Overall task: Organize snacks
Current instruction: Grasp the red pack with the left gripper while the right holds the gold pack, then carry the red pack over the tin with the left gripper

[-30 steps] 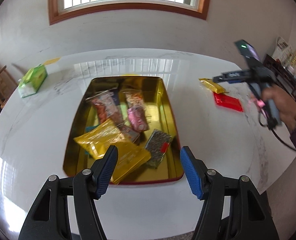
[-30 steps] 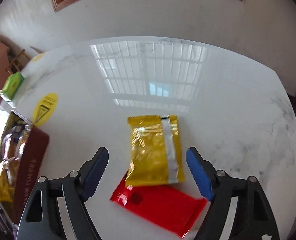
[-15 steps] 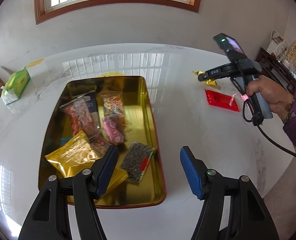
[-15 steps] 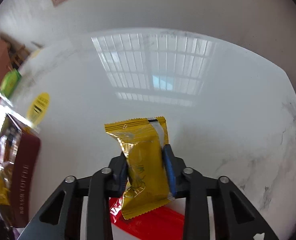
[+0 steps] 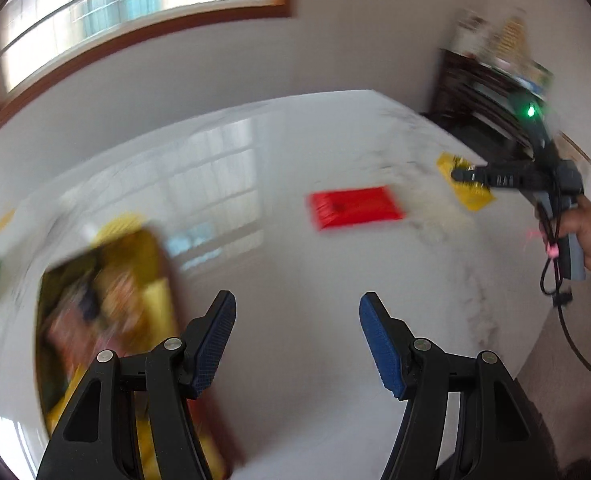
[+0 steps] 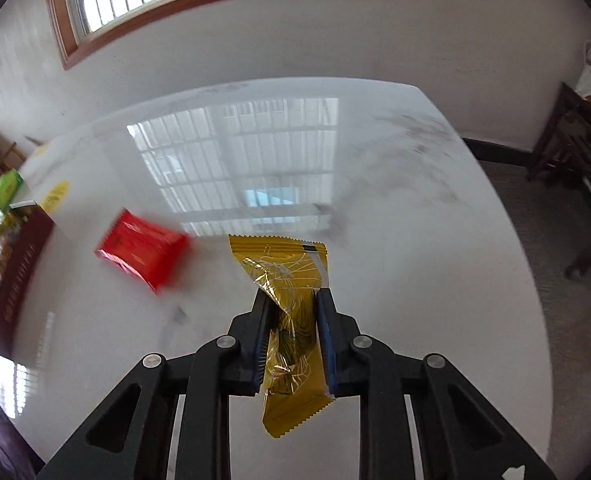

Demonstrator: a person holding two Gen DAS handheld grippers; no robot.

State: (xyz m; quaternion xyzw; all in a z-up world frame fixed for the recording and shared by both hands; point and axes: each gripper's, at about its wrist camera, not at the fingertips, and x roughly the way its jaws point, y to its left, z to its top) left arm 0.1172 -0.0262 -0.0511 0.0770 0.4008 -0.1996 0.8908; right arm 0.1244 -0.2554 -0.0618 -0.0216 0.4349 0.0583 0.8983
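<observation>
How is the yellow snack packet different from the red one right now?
1. The yellow packet is pinched in the right gripper, while the red packet is in no gripper.
2. The yellow packet is squeezed and crumpled where the pads press it; the red packet looks flat.
3. The red packet lies on the white table; the yellow packet sticks out past the fingers.

Both are shiny sealed wrappers.

A glossy white marbled tabletop [image 6: 395,208] mirrors the window panes. Directly on it lie a red snack packet [image 6: 143,254], out from the left edge, a gold tin [image 5: 95,280] with dark red outer walls, full of blurred snacks, at the left edge, and a green pack [image 6: 5,188] near the far left corner.
</observation>
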